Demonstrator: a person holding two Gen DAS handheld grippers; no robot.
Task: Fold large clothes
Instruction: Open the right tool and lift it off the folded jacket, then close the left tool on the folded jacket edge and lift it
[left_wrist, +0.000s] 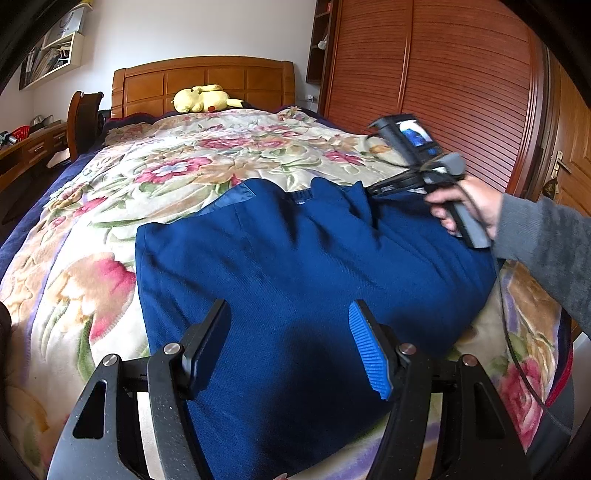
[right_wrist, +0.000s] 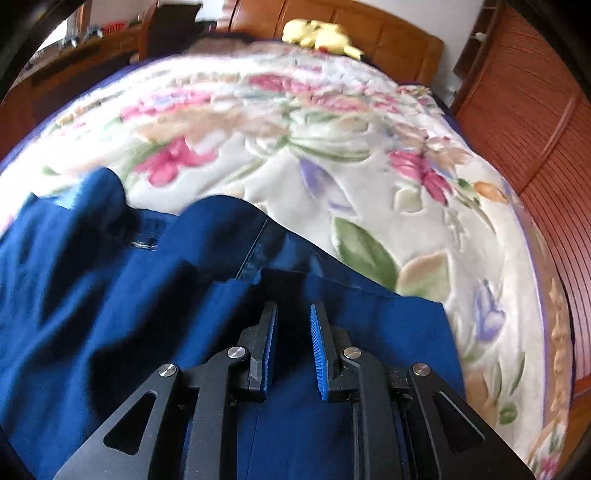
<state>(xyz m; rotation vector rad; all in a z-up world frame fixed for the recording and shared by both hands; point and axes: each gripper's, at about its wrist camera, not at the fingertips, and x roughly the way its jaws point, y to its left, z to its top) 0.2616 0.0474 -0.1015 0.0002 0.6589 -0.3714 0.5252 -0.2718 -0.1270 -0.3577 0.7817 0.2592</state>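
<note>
A dark blue garment (left_wrist: 295, 266) lies partly folded on the floral bedspread (left_wrist: 166, 166). My left gripper (left_wrist: 290, 314) is open and empty, hovering over the garment's near part. My right gripper shows in the left wrist view (left_wrist: 373, 190) at the garment's far right edge, held by a hand in a grey sleeve. In the right wrist view the right gripper (right_wrist: 293, 310) has its jaws apart with a narrow gap, just above the blue garment (right_wrist: 110, 288) near its collar edge, nothing between the pads.
A yellow plush toy (left_wrist: 201, 98) lies by the wooden headboard (left_wrist: 203, 81). A wooden wardrobe (left_wrist: 443, 81) stands right of the bed. A chair and desk (left_wrist: 37, 144) stand to the left. The bedspread (right_wrist: 332, 147) extends beyond the garment.
</note>
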